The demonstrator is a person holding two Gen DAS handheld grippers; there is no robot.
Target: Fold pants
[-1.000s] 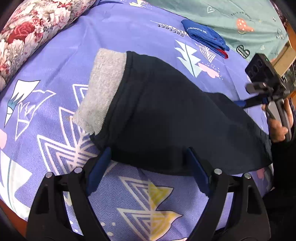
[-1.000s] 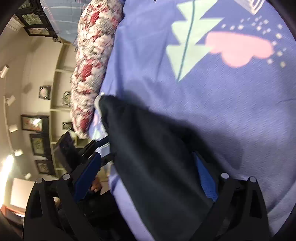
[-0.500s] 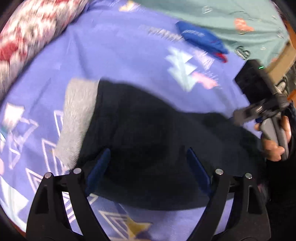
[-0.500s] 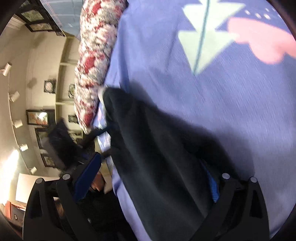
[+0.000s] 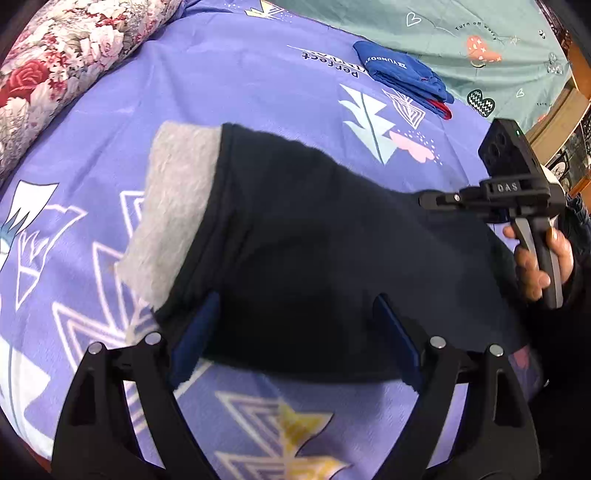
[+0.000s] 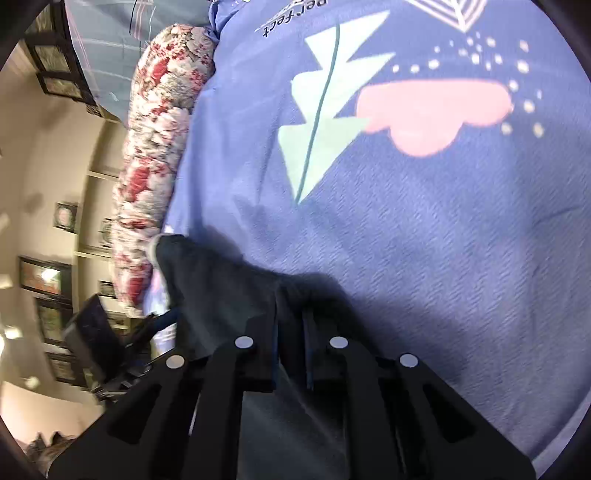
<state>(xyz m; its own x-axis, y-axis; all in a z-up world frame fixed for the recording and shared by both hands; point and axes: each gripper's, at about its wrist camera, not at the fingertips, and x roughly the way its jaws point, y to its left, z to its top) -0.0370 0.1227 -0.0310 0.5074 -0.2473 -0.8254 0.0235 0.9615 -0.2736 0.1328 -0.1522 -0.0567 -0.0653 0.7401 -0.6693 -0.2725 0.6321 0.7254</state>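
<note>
The black pants [image 5: 317, 251] with a grey waistband [image 5: 173, 206] lie folded on the purple patterned bedspread [image 5: 229, 85]. My left gripper [image 5: 295, 332] is open, its blue pads on either side of the pants' near edge. My right gripper [image 6: 291, 314] is shut on the dark fabric [image 6: 221, 288] at the pants' far right end. In the left wrist view the right gripper's body [image 5: 517, 192] shows at the right, held by a hand.
A floral bolster [image 5: 62, 62] lies along the far left of the bed. A folded blue garment [image 5: 402, 77] lies at the back, beside a teal sheet [image 5: 461, 33]. Shelves and framed pictures [image 6: 44, 273] line the wall beyond the bed.
My right gripper has closed on the pants' end; it was open around the fabric before. My left gripper stays open at the pants' near edge.
</note>
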